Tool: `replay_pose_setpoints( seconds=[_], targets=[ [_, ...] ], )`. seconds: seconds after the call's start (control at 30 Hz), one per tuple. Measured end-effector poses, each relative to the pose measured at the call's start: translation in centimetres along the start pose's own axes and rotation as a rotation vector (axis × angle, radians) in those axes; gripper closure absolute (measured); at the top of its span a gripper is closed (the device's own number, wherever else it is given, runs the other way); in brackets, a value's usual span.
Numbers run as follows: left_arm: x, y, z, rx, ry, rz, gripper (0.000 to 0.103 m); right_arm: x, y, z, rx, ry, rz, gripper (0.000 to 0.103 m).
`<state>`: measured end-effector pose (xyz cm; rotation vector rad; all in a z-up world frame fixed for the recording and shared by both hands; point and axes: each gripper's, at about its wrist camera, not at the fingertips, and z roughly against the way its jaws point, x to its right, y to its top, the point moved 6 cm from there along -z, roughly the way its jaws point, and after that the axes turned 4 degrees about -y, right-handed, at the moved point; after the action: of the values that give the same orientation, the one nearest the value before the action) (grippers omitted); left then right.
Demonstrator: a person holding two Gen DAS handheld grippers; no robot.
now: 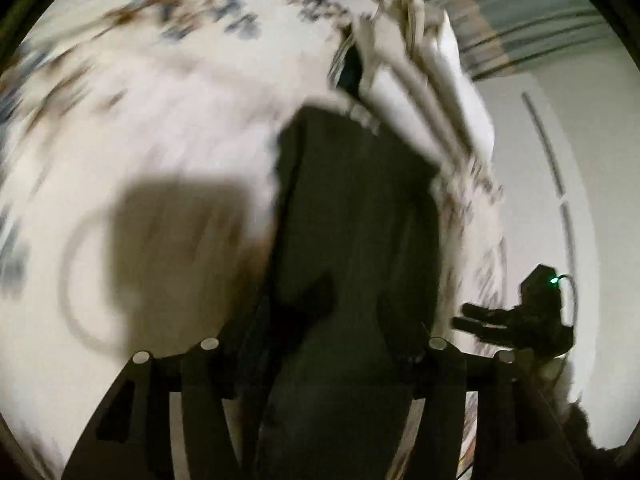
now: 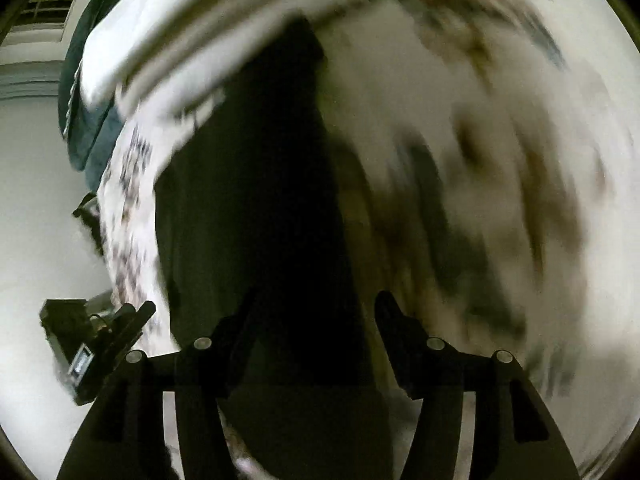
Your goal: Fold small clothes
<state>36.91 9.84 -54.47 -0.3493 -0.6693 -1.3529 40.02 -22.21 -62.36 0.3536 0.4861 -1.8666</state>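
A dark garment (image 1: 352, 216) hangs or lies stretched ahead of my left gripper (image 1: 332, 320), over a white patterned bedsheet (image 1: 160, 120). The cloth runs down between the left fingers, which look shut on it. In the right wrist view the same dark garment (image 2: 256, 200) fills the middle and runs into my right gripper (image 2: 316, 320), whose fingers (image 2: 394, 316) stand apart around the cloth. The right gripper also shows in the left wrist view (image 1: 516, 316), and the left gripper in the right wrist view (image 2: 108, 340). Both views are motion-blurred.
A stack of folded white cloth (image 1: 424, 80) lies at the bed's far end, also seen in the right wrist view (image 2: 192, 40). A teal item (image 2: 84, 112) lies beside it. A pale wall or floor (image 1: 560, 160) lies past the bed edge.
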Motion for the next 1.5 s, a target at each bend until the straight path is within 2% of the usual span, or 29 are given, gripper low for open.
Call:
replay_pose_setpoints(
  seconds=[0.17,0.3,0.37,0.4,0.43,0.47,0.5,0.57,0.63,0.67,0.7,0.77,0.87,0.93,0.97,1.0,1.03,1.07,1.1,1.13,1.2,1.3,1.4,1.43,1.47,1.5],
  targets=[
    [-3.1,-12.6,1.6,-0.115,0.129,0.080,0.049,5.1,-13.4,-1.7,-0.101,0.004,-0.096,0.043],
    [-4.6,-20.3,0.9,-0.196,0.185,0.121,0.050,7.4,-22.3,-5.0,-0.179,-0.016,-0.132,0.043],
    [-4.7,-22.3,0.4,-0.217,0.183,0.115,0.050,8.1,-25.4,-6.3,-0.204,-0.021,-0.134,0.043],
    [-4.6,-23.5,0.1,-0.221,0.199,0.096,0.052,7.8,-26.5,-7.3,-0.215,-0.017,-0.135,0.043],
    [-4.3,-24.3,-0.1,-0.212,0.213,0.069,0.061,7.7,-27.6,-8.0,-0.226,-0.015,-0.131,0.043],
    [-4.2,-24.6,-0.1,-0.202,0.218,0.054,0.075,7.4,-28.6,-8.9,-0.232,-0.021,-0.119,0.043],
    [-4.1,-24.8,-0.3,-0.192,0.245,0.036,0.094,7.4,-29.4,-9.6,-0.232,-0.034,-0.104,0.043],
    [-3.9,-24.8,-0.2,-0.157,0.236,0.028,0.095,6.2,-30.5,-11.4,-0.209,-0.066,-0.077,0.043],
    [-3.8,-24.8,0.6,-0.135,0.221,0.032,0.096,5.2,-31.3,-12.4,-0.179,-0.081,-0.063,0.054],
    [-3.8,-24.8,1.2,-0.122,0.207,0.033,0.096,4.5,-31.8,-12.7,-0.168,-0.070,-0.055,0.083],
    [-3.7,-24.7,2.0,-0.109,0.199,0.031,0.096,3.6,-31.8,-13.2,-0.159,-0.065,-0.057,0.096],
    [-4.0,-25.0,3.4,-0.097,0.180,0.023,0.096,2.6,-32.8,-13.2,-0.124,-0.079,-0.050,0.096],
    [-5.5,-25.0,3.5,-0.113,0.171,0.021,0.096,2.3,-33.6,-13.0,-0.113,-0.119,-0.021,0.097],
    [-6.1,-25.4,3.0,-0.139,0.121,0.022,0.094,2.0,-33.9,-13.9,-0.125,-0.121,-0.018,0.096],
    [-6.0,-25.3,2.8,-0.143,0.094,0.035,0.091,2.0,-33.9,-14.0,-0.141,-0.108,-0.024,0.095],
    [-6.3,-25.4,3.2,-0.145,0.075,0.055,0.088,2.0,-33.9,-14.3,-0.161,-0.081,-0.044,0.088],
    [-6.7,-25.5,3.3,-0.147,0.060,0.077,0.080,1.9,-33.8,-14.5,-0.177,-0.067,-0.054,0.082],
    [-6.9,-25.8,3.2,-0.147,0.040,0.094,0.075,2.1,-34.0,-14.8,-0.198,-0.044,-0.065,0.069],
    [-7.4,-26.2,3.2,-0.150,0.024,0.115,0.059,2.2,-34.3,-15.0,-0.211,-0.018,-0.069,0.059],
    [-7.9,-26.6,3.0,-0.157,0.020,0.130,0.047,2.1,-34.7,-15.5,-0.232,0.003,-0.068,0.056],
    [-8.5,-27.7,2.0,-0.191,-0.027,0.167,0.047,2.5,-35.4,-16.6,-0.276,0.030,-0.069,0.054],
    [-8.5,-28.6,-0.1,-0.239,-0.051,0.188,0.047,2.9,-36.2,-18.4,-0.312,0.063,-0.084,0.048],
    [-7.6,-28.4,-0.6,-0.215,-0.028,0.165,0.049,2.2,-36.8,-20.2,-0.338,0.109,-0.119,0.048],
    [-7.3,-28.5,-0.3,-0.203,-0.018,0.161,0.059,1.9,-37.0,-20.4,-0.328,0.108,-0.117,0.049],
    [-7.1,-28.5,0.0,-0.193,-0.016,0.158,0.075,1.5,-37.2,-20.3,-0.312,0.112,-0.108,0.064],
    [-6.7,-28.7,0.5,-0.184,-0.007,0.148,0.092,1.1,-37.5,-20.1,-0.305,0.120,-0.101,0.083]
  ],
)
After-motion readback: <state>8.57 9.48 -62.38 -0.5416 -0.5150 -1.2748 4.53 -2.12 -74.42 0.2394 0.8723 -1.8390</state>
